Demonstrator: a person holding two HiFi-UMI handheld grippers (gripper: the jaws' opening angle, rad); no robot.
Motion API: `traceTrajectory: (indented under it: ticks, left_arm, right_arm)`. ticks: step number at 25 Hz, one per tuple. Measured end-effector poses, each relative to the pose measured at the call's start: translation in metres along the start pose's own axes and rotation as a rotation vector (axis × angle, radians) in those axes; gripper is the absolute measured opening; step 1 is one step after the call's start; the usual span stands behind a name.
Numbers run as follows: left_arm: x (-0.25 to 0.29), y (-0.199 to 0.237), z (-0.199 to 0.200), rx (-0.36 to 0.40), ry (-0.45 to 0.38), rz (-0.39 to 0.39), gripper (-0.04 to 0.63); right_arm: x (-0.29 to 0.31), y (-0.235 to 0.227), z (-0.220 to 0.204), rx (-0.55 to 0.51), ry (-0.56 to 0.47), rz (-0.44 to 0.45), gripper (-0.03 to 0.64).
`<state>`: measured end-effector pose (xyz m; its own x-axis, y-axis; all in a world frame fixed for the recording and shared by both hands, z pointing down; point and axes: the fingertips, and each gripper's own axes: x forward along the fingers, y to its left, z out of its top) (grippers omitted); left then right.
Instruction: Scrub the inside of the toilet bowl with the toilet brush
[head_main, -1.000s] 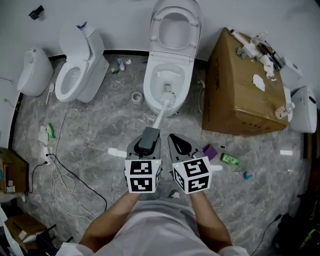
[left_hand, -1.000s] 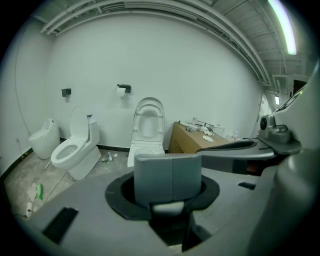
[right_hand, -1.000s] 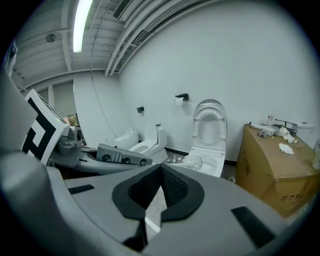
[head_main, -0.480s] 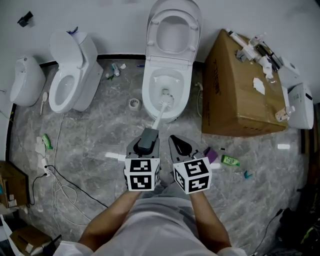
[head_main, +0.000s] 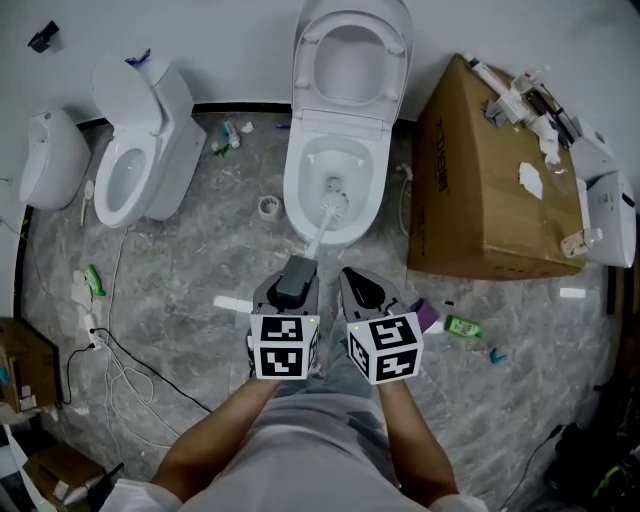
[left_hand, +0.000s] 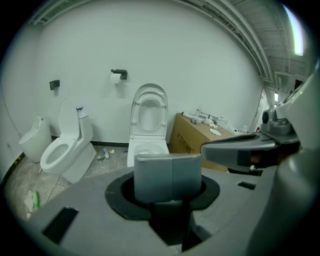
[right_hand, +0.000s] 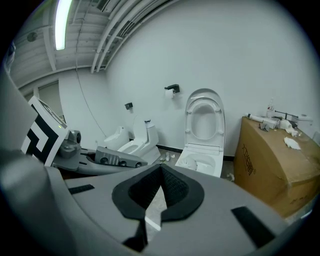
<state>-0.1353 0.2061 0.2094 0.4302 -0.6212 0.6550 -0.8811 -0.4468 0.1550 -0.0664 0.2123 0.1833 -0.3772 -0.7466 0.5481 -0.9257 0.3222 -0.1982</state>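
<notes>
While the left gripper (head_main: 296, 278) pinches the grey handle of the toilet brush (head_main: 322, 228), its shaft runs straight ahead, with the head down inside the toilet bowl (head_main: 293, 195); right gripper (head_main: 360, 288) sits alongside, jaws pressed together, empty.

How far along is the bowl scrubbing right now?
Done: the seat is up and the left gripper is clamped on the toilet brush handle. In hand: the brush head is inside the toilet bowl. Left: the scrubbing itself; one moment can't show how much is covered. The right gripper is shut, empty.
</notes>
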Motion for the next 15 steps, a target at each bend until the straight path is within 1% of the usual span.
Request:
traceTrajectory:
  ticks: [7,11,15]
  left_arm:
    - [0.071,0.000,0.018,-0.020,0.068,0.022,0.156]
    - [0.118,0.000,0.026,-0.018,0.118,0.023,0.156]
    - [0.163,-0.004,0.031,-0.041,0.165,0.034,0.156]
  right_arm:
    - [0.048,-0.068,0.014,0.002,0.041,0.020,-0.002]
    - [0.081,-0.108,0.022,-0.004,0.069,0.036,-0.002]
    - [0.113,-0.148,0.024,-0.004,0.105,0.054,-0.002]
